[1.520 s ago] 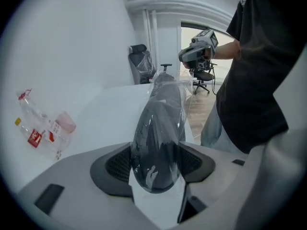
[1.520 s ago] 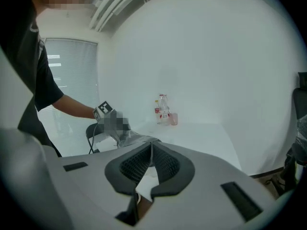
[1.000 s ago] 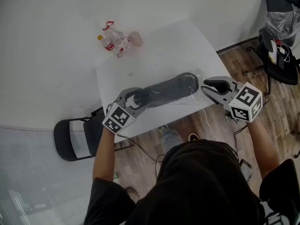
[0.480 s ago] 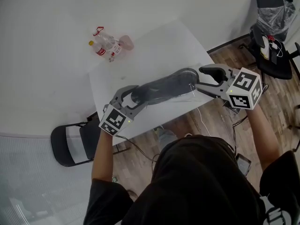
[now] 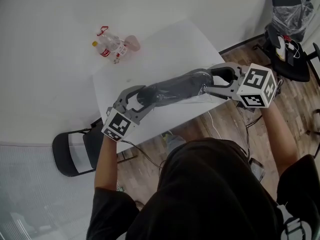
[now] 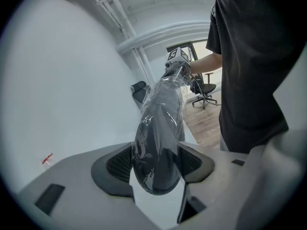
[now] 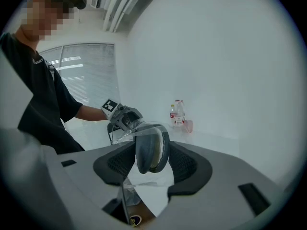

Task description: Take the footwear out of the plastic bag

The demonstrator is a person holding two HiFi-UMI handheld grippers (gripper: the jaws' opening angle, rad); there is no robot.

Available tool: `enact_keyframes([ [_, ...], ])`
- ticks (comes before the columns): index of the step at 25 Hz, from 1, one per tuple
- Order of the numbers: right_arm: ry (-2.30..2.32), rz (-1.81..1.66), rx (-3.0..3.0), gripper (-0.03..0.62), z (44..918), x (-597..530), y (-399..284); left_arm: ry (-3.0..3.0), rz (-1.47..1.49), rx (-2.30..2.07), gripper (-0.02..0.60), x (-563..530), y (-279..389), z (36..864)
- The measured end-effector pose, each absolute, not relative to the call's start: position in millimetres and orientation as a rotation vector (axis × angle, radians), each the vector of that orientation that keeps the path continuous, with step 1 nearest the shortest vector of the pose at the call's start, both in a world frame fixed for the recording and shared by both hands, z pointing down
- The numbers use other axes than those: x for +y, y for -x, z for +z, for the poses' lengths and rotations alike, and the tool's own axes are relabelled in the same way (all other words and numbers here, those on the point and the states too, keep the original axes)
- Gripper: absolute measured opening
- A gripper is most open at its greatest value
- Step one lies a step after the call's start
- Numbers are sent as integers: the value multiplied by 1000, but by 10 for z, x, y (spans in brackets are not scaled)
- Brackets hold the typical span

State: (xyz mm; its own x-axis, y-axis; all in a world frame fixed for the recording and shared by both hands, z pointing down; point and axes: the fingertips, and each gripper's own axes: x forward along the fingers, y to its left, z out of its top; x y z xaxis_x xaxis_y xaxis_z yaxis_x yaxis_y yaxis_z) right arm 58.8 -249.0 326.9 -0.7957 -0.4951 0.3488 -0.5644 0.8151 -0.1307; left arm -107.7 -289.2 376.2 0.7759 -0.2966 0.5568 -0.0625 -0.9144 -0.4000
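A dark shoe (image 5: 175, 88) wrapped in a clear plastic bag (image 6: 165, 97) hangs over the white table (image 5: 165, 44), stretched between both grippers. My left gripper (image 5: 137, 98) is shut on the bagged end nearest it, and its pads press the dark shoe (image 6: 158, 147) through the film. My right gripper (image 5: 220, 79) has just been opening its jaws; they stand wide around the shoe's other end (image 7: 151, 150), with loose film (image 7: 144, 178) hanging below. I cannot see its pads pressing on the shoe.
Bottles (image 5: 111, 46) lie at the table's far left corner. A folding chair (image 5: 75, 151) stands below the table's near left edge. An office chair (image 5: 292, 19) with a plastic bag on it stands on the wood floor at the right.
The right gripper, earlier a little apart from the shoe, has opened and moved left until its jaws surround the shoe's end. The left gripper has lifted its end slightly.
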Motion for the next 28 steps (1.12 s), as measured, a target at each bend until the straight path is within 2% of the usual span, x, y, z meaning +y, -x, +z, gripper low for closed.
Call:
enact_keyframes([
  [9, -474, 547, -2895, 153, 3061, -2190, -387, 2657, -822, 271, 267, -2817, 1075, 3749],
  [12, -591, 379, -2755, 153, 3206, -2210, -379, 2655, -766, 243, 264, -2665, 890, 3693],
  [21, -615, 110, -2653, 88, 3250, -2158, -291, 2674, -876, 183, 271, -2658, 829, 3828],
  [23, -598, 4, -2634, 83, 3207, -2132, -272, 2687, -939, 169, 335, -2676, 822, 3906],
  [28, -585, -236, -2520, 80, 3187, -2094, -257, 2631, -1112, 159, 413, -2767, 850, 4069],
])
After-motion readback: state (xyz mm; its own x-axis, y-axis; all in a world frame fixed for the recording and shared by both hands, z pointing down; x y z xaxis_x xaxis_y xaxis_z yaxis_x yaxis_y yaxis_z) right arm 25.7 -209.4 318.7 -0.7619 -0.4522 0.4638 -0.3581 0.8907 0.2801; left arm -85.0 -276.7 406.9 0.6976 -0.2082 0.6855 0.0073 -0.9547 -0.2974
